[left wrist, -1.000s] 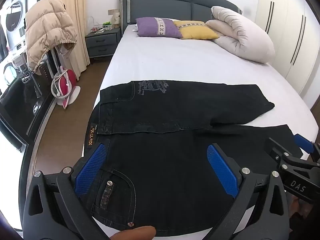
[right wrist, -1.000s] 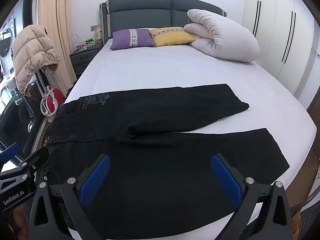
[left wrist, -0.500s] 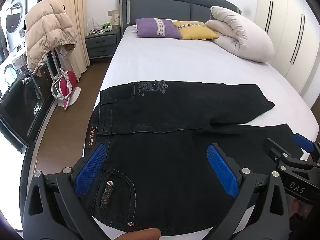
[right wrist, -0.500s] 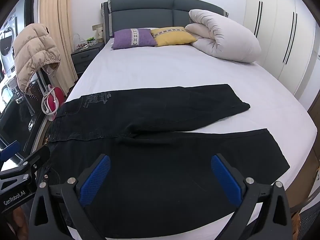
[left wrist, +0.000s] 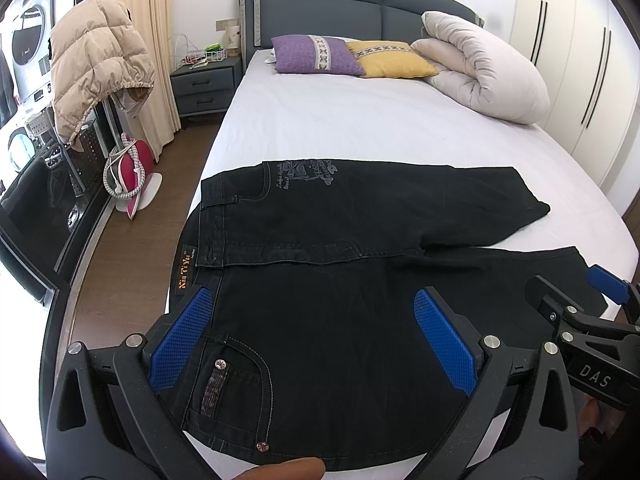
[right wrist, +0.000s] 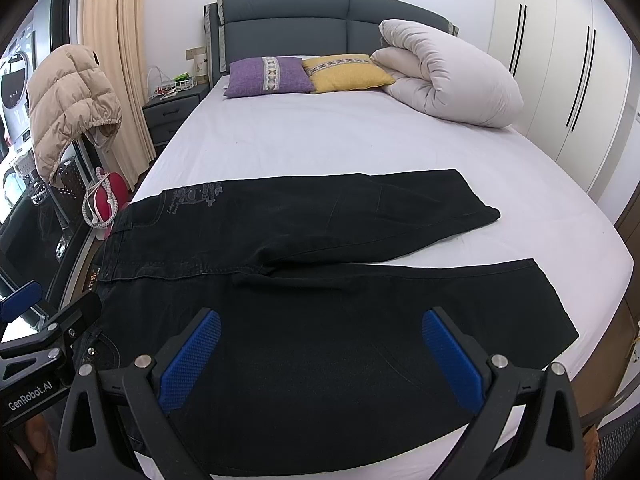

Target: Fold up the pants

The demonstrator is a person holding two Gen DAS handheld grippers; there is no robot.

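Black denim pants (left wrist: 340, 320) lie flat across the near part of the smooth white bed (left wrist: 360, 128), legs pointing right; my left claw (left wrist: 316, 336) and right claw (right wrist: 320, 356) hover released over the near leg

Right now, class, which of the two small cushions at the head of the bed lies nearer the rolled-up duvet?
The yellow cushion. It sits right beside the rolled white duvet, while the purple cushion lies on its far side, towards the nightstand.
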